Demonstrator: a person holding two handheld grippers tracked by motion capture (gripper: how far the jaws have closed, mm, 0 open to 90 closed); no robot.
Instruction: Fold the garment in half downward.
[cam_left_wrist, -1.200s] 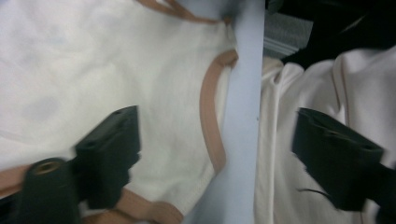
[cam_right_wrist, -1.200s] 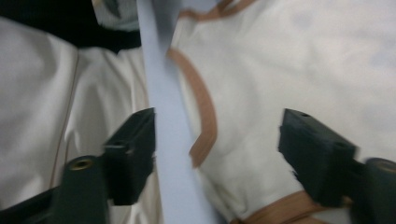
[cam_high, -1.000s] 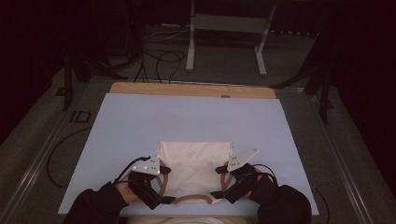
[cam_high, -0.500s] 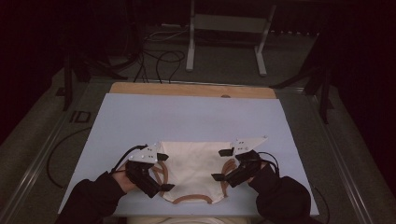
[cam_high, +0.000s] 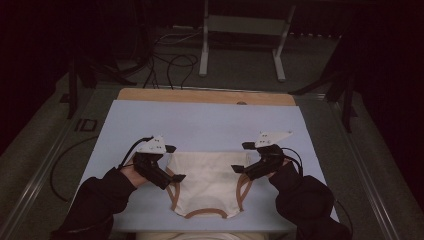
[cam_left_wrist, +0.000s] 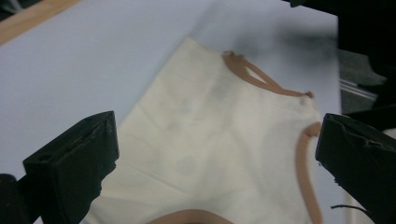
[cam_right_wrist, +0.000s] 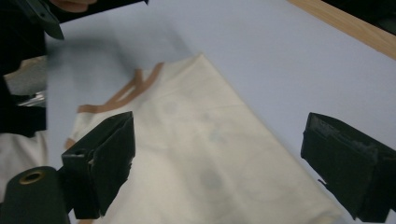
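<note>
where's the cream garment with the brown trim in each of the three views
High view: the cream garment lies flat at the near middle of the blue mat, between the two hand-held grippers.
Left gripper view: it fills the centre, running to the bottom edge.
Right gripper view: it spreads across the centre and lower half.
Shared landmark: the brown trim.

Garment (cam_high: 206, 183) lying on table (cam_high: 210, 125) near front edge; left gripper (cam_high: 172, 162) sitting at its left side; right gripper (cam_high: 240, 157) at right.
</note>
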